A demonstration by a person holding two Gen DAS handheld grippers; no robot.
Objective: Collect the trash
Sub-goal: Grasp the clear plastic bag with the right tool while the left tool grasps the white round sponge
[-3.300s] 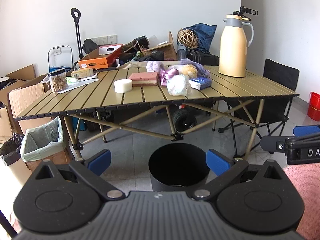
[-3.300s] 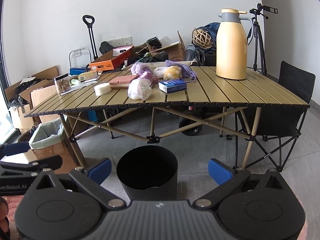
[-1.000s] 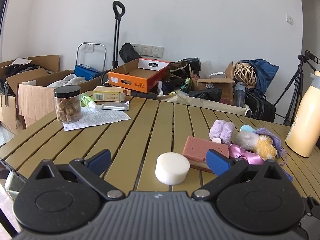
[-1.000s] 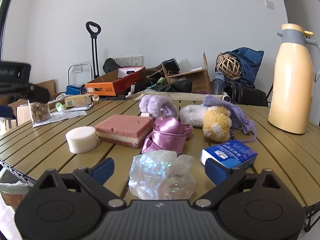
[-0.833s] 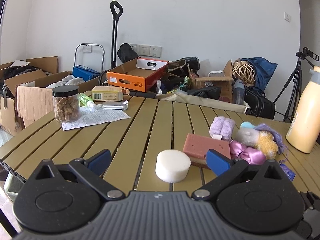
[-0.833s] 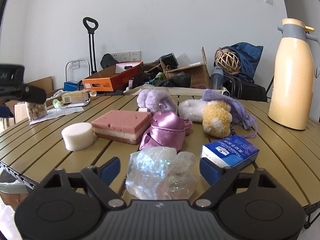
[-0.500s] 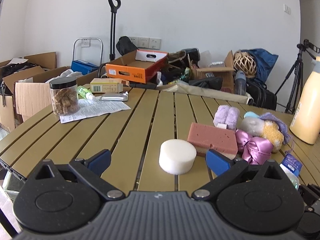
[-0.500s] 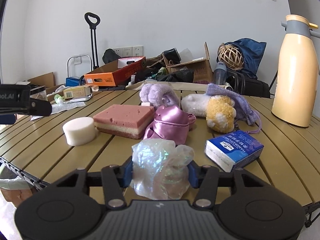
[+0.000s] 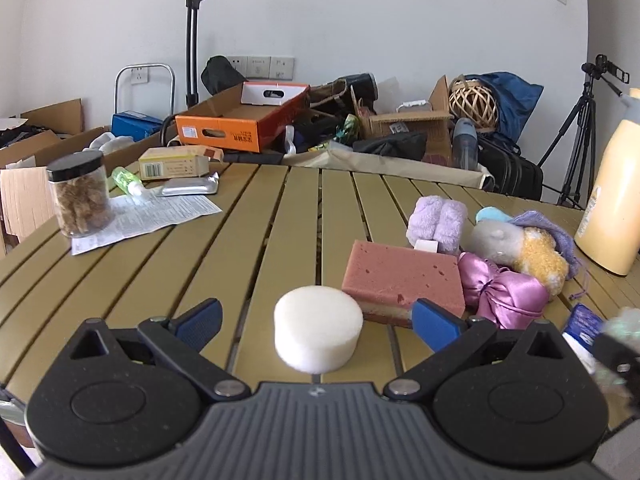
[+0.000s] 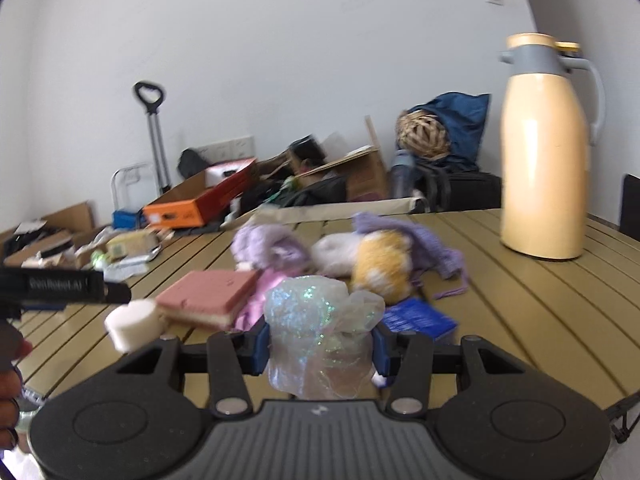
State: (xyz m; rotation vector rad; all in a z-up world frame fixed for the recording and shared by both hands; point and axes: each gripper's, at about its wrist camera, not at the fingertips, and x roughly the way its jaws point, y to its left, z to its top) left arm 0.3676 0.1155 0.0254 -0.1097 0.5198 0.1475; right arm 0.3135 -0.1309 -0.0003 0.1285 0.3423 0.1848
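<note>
A crumpled iridescent plastic bag [image 10: 320, 324] is squeezed between the blue pads of my right gripper [image 10: 320, 346], lifted a little off the slatted table [image 10: 520, 300]. In the left wrist view a white foam disc [image 9: 318, 332] lies on the table [image 9: 180, 264] between the spread blue fingertips of my left gripper [image 9: 318, 322], untouched by either pad. The same disc [image 10: 134, 328] shows at the left of the right wrist view under the left gripper's black body. The held bag [image 9: 624, 322] peeks in at the far right of the left wrist view.
Behind the disc lie a pink sponge block [image 9: 404, 276], a purple satin bundle [image 9: 500, 292], plush toys [image 9: 520, 244] and a blue packet [image 10: 418, 316]. A cream thermos [image 10: 544, 152] stands at the right. A jar [image 9: 80, 194] and papers [image 9: 148, 216] sit far left. Boxes crowd the wall.
My right gripper shut on the plastic bag and lifted it from the table. My left gripper moved forward and down, so the foam disc now lies between its fingertips.
</note>
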